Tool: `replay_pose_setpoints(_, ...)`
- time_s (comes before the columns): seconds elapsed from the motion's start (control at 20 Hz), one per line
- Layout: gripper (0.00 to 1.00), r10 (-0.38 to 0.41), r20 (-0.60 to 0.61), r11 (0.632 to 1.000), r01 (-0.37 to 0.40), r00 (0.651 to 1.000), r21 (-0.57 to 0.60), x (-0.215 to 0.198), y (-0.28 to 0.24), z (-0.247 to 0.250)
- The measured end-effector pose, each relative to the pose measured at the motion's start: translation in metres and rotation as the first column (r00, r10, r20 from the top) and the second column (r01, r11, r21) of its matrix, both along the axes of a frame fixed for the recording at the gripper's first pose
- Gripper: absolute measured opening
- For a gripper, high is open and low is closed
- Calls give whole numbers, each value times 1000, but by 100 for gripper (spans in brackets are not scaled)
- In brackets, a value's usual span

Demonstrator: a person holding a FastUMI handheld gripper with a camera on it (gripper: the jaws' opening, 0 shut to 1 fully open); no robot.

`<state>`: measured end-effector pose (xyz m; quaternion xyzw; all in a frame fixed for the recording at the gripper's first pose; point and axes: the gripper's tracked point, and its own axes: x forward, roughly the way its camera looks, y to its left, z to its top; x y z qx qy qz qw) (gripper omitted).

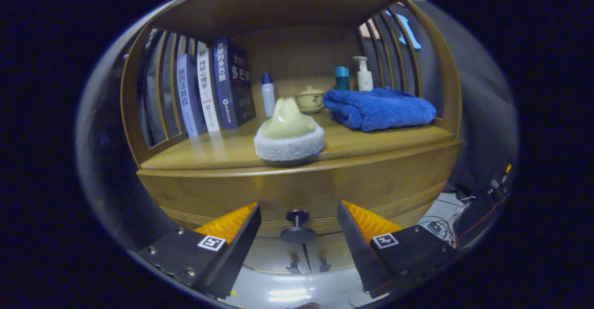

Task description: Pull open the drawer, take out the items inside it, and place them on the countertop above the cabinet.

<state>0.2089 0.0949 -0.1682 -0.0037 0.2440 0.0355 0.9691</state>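
The tool [298, 216] faces a wooden cabinet [297, 186], its two fingers spread wide apart and holding nothing. Between the fingers, just ahead of them, sits the dark round knob [297, 228] of the drawer [301, 193]; neither finger touches it, and the drawer front lies flush with the cabinet, closed. What lies inside the drawer cannot be seen.

Above the drawer runs the tabletop [209, 153], a wooden surface with slatted side rails. Near its front edge, beyond the fingers, rests a pale green plush toy with a white fluffy rim [288, 135]. To the right lies a folded blue towel [378, 108]. Behind the towel stand a teal bottle [342, 78] and a white pump bottle [364, 74]. A small lidded ceramic pot [309, 99] sits behind the plush toy, and a white bottle with a blue cap [268, 94] stands just left of it. At the far left, several books [213, 88] stand upright against the rail.

Below the drawer, two smaller knobs [308, 266] show on lower doors.
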Motion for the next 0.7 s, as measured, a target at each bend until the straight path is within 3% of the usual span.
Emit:
replay_pose_setpoints(0.45,99,76,-57,987,-83,995,-134,-48,-94,44)
replay_pose_setpoints(0.7,99,113,-103,955,-136,988,-262,-67,-160,46)
